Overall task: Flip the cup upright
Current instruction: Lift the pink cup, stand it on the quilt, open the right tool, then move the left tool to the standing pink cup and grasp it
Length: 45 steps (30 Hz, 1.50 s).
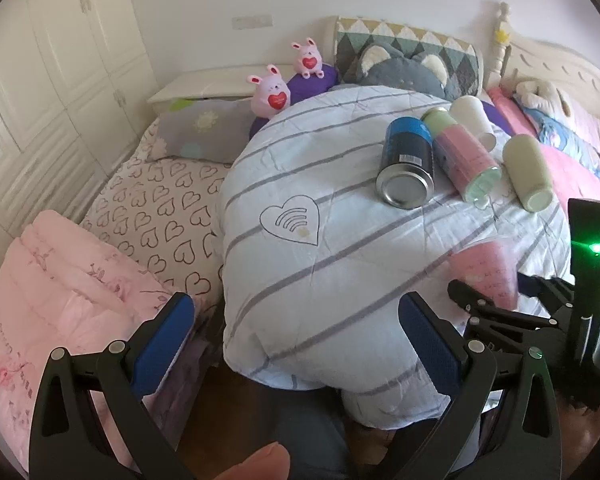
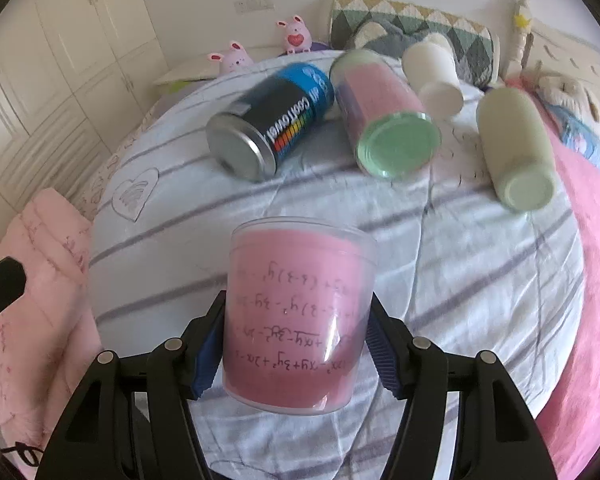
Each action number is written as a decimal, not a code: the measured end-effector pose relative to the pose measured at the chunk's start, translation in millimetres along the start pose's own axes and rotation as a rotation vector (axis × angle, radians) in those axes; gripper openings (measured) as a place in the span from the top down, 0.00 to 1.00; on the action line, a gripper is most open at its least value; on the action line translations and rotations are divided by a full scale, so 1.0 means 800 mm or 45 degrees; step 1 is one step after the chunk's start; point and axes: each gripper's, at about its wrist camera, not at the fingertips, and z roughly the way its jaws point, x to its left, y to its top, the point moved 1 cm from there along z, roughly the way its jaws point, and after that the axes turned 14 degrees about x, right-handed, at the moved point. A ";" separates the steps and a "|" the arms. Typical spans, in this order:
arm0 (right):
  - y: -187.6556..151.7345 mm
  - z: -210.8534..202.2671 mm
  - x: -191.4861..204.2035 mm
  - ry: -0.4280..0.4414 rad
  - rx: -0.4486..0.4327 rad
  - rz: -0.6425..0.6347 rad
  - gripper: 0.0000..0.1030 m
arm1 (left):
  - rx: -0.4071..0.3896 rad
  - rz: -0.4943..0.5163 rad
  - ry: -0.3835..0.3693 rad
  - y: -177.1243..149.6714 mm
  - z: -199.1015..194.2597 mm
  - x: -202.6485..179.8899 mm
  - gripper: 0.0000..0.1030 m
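Observation:
My right gripper is shut on a clear plastic cup with a pink paper lining and handwritten formulas, held above the striped quilt. The writing reads upside down. In the left wrist view the same cup shows at the right with the right gripper around it. My left gripper is open and empty over the quilt's near edge.
Several containers lie on their sides on the quilt: a blue and black can, a pink cup with a green lid, a white cup, a pale green bottle. Pillows and plush toys lie behind; a pink blanket lies left.

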 end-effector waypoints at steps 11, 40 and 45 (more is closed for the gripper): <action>-0.068 -0.116 -0.011 0.022 -0.323 0.007 0.12 | -0.086 0.006 -0.017 -0.016 -0.049 -0.021 0.00; -0.159 -0.213 -0.089 -0.008 -0.604 0.184 0.12 | -0.075 0.091 -0.138 -0.041 -0.084 -0.128 0.00; -0.149 -0.203 -0.116 0.018 -0.582 0.188 0.12 | 0.018 0.068 -0.144 -0.023 -0.052 -0.158 0.00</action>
